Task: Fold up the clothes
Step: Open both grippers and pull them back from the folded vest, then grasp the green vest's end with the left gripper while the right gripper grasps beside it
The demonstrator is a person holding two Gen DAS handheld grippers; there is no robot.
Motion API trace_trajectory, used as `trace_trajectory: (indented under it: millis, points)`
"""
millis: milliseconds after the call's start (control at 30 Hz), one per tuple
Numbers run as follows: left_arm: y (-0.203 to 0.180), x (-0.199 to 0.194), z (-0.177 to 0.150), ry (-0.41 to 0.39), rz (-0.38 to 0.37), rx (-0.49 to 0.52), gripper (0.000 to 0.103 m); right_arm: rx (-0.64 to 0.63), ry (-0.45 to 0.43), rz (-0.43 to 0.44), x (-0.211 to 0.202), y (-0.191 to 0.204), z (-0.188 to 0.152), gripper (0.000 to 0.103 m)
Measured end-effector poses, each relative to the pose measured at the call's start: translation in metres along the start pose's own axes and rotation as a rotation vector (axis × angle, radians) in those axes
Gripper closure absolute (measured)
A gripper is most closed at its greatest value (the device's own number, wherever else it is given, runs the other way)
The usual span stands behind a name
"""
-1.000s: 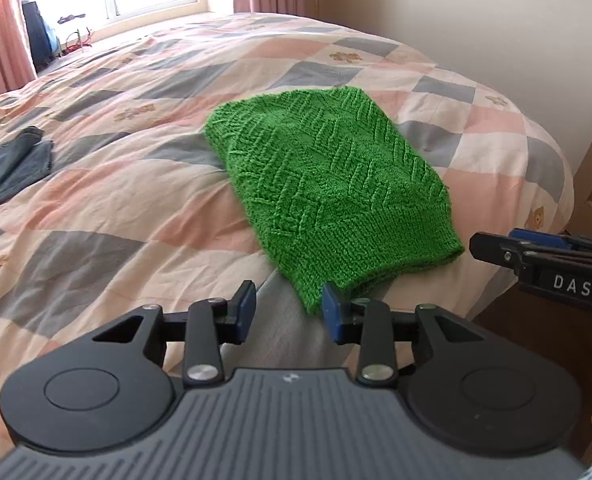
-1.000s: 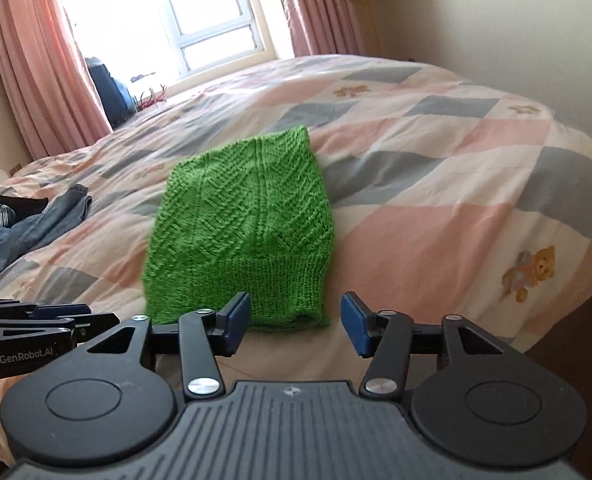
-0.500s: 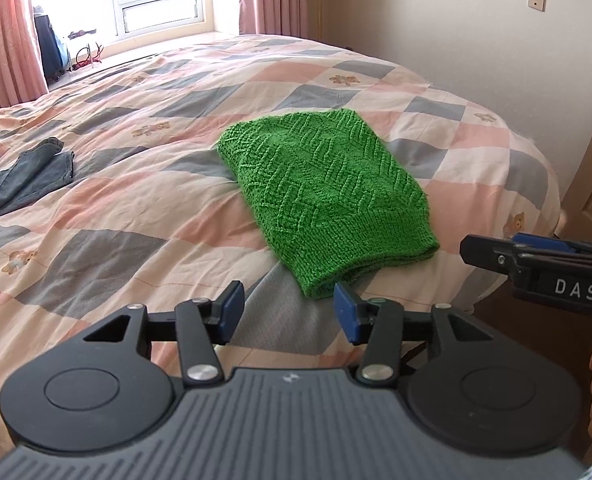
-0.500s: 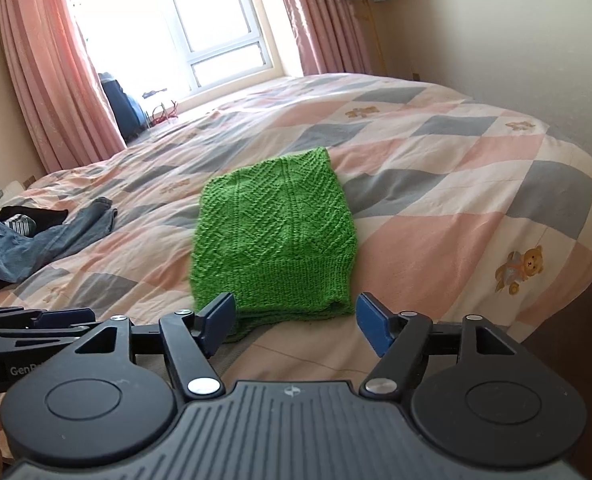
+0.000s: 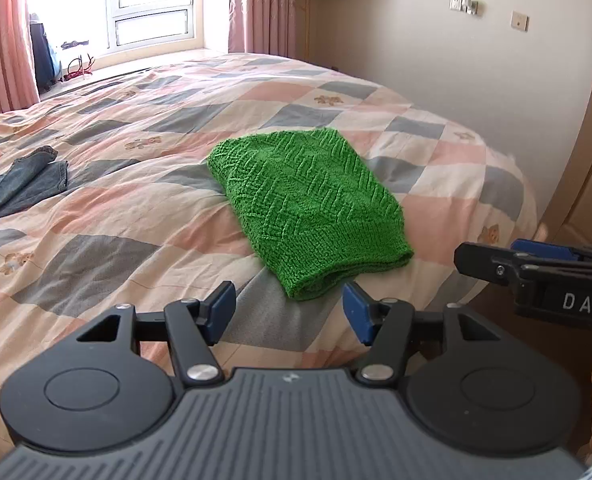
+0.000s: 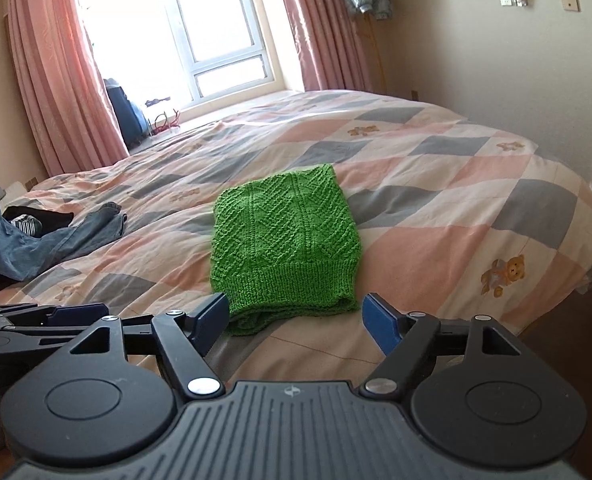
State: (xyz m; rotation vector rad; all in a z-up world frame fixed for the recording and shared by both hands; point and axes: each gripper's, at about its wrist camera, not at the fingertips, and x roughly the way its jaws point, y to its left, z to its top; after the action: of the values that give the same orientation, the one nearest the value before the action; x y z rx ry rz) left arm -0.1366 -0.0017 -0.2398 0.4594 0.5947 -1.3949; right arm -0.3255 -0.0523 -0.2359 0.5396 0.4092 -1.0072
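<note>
Daylight from the overexposed window [image 6: 212,36] fills both sharp views, whose edges curve with fisheye distortion.

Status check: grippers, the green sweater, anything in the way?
Left gripper and right gripper opening, nothing between jaws. Green sweater folded on the quilt, untouched. Jeans off to the side, clear.

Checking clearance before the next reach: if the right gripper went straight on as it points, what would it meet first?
Probably the sweater's near ribbed edge: it lies just ahead of the right gripper's opening, empty jaws. Depth is unclear.
</note>
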Motion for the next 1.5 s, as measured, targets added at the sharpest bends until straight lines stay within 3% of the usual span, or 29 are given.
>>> trace_trajectory:
  millis: [233,533,867,1167,1333,1433,1500]
  points:
    - [0.019,-0.003,-0.005,0.002,-0.017,-0.026,0.047,-0.031,-0.02,-0.023,-0.009,0.019,-0.001,0.026]
    - [0.016,-0.006,-0.003,-0.011,-0.011,0.052,0.045,0.006,-0.076,-0.053,-0.021,0.024,-0.003,0.025]
    - [0.005,-0.014,-0.009,-0.028,0.026,0.046,0.042,0.017,-0.097,-0.016,-0.028,0.014,-0.008,0.024]
    - [0.016,0.019,-0.007,0.069,0.029,0.005,0.037,0.084,-0.044,0.038,0.002,-0.013,-0.017,0.022]
    - [0.035,0.067,0.005,0.125,-0.046,-0.068,0.037,0.17,0.035,0.043,0.043,-0.044,-0.028,0.022]
    - [0.052,0.097,0.027,0.113,-0.176,-0.121,0.037,0.264,0.054,0.078,0.067,-0.069,-0.028,0.022]
    - [0.066,0.122,0.048,0.084,-0.26,-0.146,0.037,0.332,0.028,0.155,0.079,-0.086,-0.019,0.022]
